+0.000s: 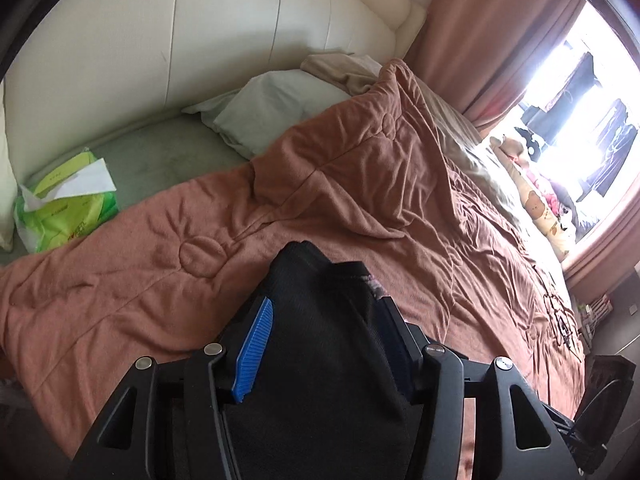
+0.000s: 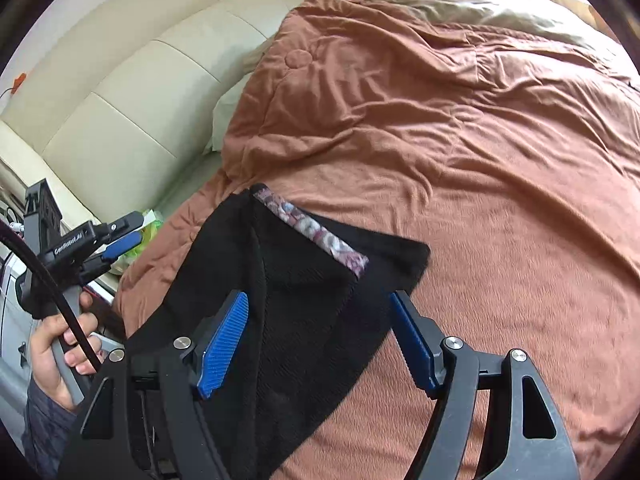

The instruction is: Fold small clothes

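Note:
A small black garment [image 2: 304, 312] with a patterned purple waistband [image 2: 320, 236] lies on the rust-coloured quilt [image 2: 460, 160]. My right gripper [image 2: 320, 320] is open, its blue pads either side of the cloth, not clamping it. My left gripper [image 1: 324, 320] has black cloth [image 1: 320, 340] draped between its fingers; the left blue pad [image 1: 254, 352] shows and the right one is mostly covered. In the right wrist view the left gripper [image 2: 120, 236] is off to the left, held in a hand, jaws apart with nothing between them.
A cream padded headboard [image 1: 160, 40] runs behind the bed. A pale pillow [image 1: 272, 108] and a green tissue pack [image 1: 64, 204] lie near it. Pink curtains [image 1: 500, 32] and a bright window [image 1: 580, 100] stand at the right.

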Available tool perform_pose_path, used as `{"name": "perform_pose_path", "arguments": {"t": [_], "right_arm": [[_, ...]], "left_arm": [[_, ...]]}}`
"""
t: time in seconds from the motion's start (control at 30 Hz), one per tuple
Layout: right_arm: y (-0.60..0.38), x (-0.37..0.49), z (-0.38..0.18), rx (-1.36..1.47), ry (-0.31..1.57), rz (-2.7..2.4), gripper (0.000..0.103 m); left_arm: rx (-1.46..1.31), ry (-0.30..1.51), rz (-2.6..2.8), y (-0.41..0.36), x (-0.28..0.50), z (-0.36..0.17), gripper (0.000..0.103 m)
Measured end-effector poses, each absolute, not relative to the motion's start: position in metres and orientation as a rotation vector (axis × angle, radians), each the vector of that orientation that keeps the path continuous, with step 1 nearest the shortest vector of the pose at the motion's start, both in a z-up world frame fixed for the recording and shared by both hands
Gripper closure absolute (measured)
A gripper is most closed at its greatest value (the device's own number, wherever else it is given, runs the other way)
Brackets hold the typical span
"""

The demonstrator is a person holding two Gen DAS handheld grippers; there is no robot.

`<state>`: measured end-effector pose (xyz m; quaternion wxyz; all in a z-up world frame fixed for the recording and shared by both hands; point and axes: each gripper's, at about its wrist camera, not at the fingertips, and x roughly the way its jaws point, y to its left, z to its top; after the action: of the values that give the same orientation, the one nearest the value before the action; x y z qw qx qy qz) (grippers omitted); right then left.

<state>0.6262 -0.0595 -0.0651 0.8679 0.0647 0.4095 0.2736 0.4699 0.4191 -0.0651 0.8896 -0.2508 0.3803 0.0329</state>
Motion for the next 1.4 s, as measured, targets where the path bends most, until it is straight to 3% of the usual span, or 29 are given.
{"name": "perform_pose_path", "arguments": {"t": [0.27,0.33,0.4,0.57,0.63,0.77,0.83,0.87,1.4], "right_arm": [[-0.078,0.594,-0.060,0.169,0.867,0.613,0.032],[-0.086,0.584,-0.060,0.178,0.866,0.621,0.032],[-0.097,0.576,-0.058,0.185,0.863,0.627,0.032],[-0.137,0.555,-0.046,0.139,0.826,0.615,0.031],[-0.144,0.540,-0.037,0.109,0.805,0.606,0.025],[-0.161,0.504,-0.015,0.040,0.732,0.578,0.019],[-0.168,0.488,-0.006,0.004,0.694,0.546,0.005],[-0.173,0.480,-0.003,-0.006,0.684,0.542,0.000],[-0.258,0.356,0.030,0.027,0.566,0.464,0.000]], "left_arm": [[-0.501,0.797,0.080,0.399,0.411,-0.063,0.047],[-0.504,0.787,0.088,0.391,0.394,-0.061,0.044],[-0.515,0.776,0.101,0.382,0.377,-0.060,0.034],[-0.532,0.728,0.128,0.349,0.332,-0.051,0.034],[-0.554,0.705,0.130,0.336,0.315,-0.047,0.033],[-0.546,0.665,0.156,0.308,0.288,-0.037,0.011],[-0.537,0.641,0.163,0.295,0.276,-0.029,0.000],[-0.528,0.632,0.165,0.289,0.271,-0.025,0.000],[-0.359,0.573,0.106,0.200,0.185,0.031,0.000]]}}
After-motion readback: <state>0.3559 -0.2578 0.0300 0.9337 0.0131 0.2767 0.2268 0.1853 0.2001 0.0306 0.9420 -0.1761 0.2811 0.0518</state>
